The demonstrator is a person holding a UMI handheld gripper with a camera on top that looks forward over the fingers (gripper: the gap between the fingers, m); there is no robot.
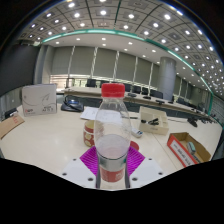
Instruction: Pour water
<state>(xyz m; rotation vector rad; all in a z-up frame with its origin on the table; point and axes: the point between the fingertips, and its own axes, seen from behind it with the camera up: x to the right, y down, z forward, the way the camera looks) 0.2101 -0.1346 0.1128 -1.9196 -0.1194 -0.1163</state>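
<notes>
A clear plastic bottle (112,125) with a red cap (113,90) and a red label band near its base is standing upright between the fingers of the hand-held gripper (112,162), over the pale surface (50,140). It is looking thin-walled and smooth, so it is probably light, a little slippery, and likely to dent under a hard squeeze; the lower body, where the magenta pads (91,160) are sitting, seems the best place to hold it. The fingers are sitting narrow and appear to be pressing the bottle on both sides. A small cup-like thing (89,131) is standing just behind the bottle, and a cardboard box (186,150) is lying off to one side.
</notes>
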